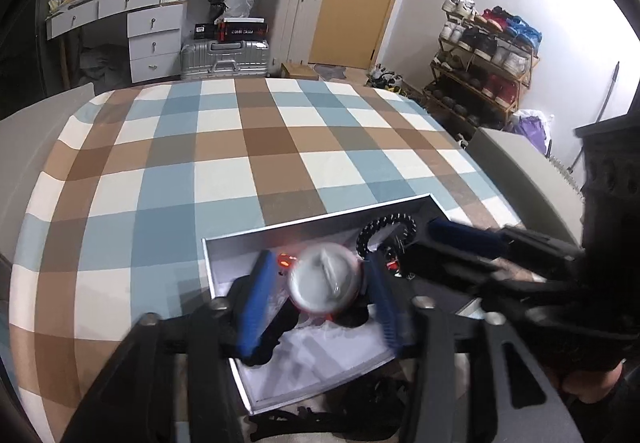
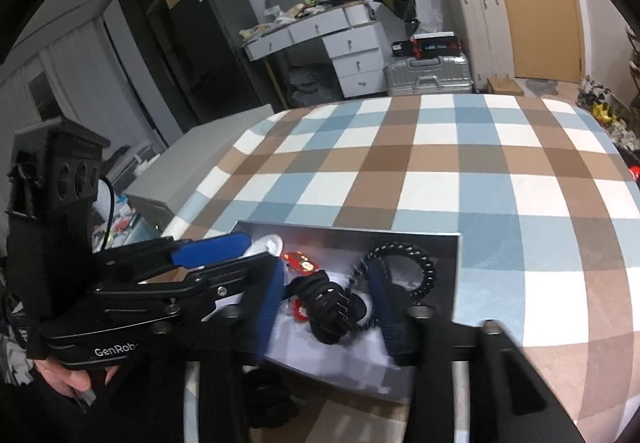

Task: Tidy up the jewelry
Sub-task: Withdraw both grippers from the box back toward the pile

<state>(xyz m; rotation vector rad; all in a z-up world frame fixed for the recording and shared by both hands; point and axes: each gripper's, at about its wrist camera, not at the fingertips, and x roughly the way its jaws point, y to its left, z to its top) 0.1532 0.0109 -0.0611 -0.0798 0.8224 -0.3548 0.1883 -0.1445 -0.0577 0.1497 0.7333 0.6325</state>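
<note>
a shallow grey box [image 2: 456,275] with thin straight walls sits on a checked cloth [image 2: 480,171]. inside it lie a black coiled band [image 2: 400,251], a red trinket [image 2: 300,262] and a round white blurred piece [image 1: 324,281]. the left gripper [image 1: 320,299] brackets that piece, pads apart; the right gripper [image 2: 326,307] stands released around a black coil [image 2: 328,303]. beyond the box the cloth is bare.

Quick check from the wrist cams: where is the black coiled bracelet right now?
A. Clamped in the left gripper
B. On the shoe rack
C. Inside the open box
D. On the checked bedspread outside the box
C: the black coiled bracelet lies inside the open box, near its far right corner.
</note>
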